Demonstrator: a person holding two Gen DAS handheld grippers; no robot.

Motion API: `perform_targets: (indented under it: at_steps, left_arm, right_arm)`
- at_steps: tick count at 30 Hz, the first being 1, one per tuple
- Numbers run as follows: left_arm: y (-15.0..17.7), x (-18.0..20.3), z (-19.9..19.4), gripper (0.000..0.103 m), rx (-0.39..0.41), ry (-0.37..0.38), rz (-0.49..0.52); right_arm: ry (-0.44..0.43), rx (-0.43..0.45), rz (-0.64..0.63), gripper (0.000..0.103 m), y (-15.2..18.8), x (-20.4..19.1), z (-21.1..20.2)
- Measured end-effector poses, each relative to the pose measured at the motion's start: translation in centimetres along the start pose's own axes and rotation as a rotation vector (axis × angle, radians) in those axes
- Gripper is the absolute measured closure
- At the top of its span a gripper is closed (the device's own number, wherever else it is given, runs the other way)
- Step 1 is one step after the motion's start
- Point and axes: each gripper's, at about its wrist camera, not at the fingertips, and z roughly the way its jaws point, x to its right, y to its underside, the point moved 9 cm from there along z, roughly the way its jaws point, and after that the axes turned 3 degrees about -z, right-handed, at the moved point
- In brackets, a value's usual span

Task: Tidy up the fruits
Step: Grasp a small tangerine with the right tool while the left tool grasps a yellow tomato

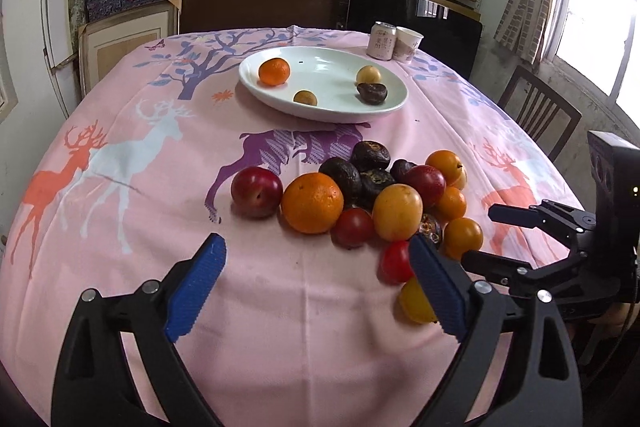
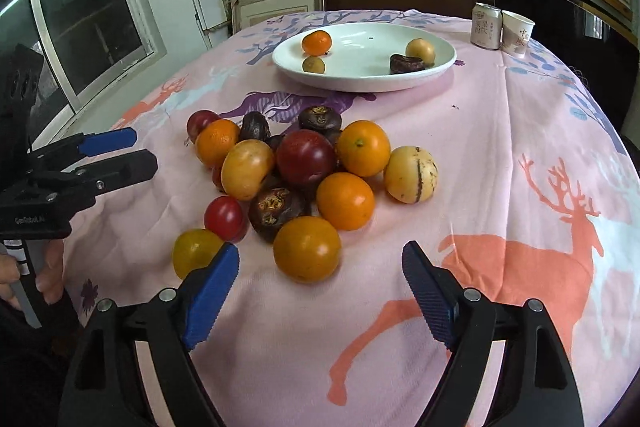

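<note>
Left gripper spread wide, empty; right gripper likewise apart, short of the fruit pile

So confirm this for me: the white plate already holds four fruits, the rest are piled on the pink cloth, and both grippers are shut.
Only the last part is wrong. Both wrist views show the left gripper and right gripper open with nothing between the fingers. The white plate does hold four fruits, and the rest lie on the pink cloth.

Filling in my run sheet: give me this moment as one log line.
plate: four fruits | pile: on cloth | left gripper: jaws open, empty | right gripper: jaws open, empty
</note>
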Motion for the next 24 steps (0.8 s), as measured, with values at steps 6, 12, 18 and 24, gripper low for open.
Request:
perform_targets:
  at_steps: [6,12,18,24]
  left_arm:
    - [0.5,-0.6,-1.0,0.013,0.008,-0.008,-0.017]
    - [0.7,-0.4,-0.8,0.013,0.002,-0.011,-0.022]
    - [1.3,0.6,-0.3,0.013,-0.015,-0.044,0.048]
    - [2.3,3.5,0.6,0.013,-0.024,-0.081,0.174]
  right_arm:
    - [0.023,-0.03,0.017,0.028,0.0,0.1,1.0]
    - [0.061,-0.042,-0.055,0.066,0.4,-0.8,1.7]
    - [0.112,-0.022,-0.064,0.066,0.4,-0.3,0.9]
    - [0.175,0.011,-0.08,0.066,0.3,0.5,-0.6]
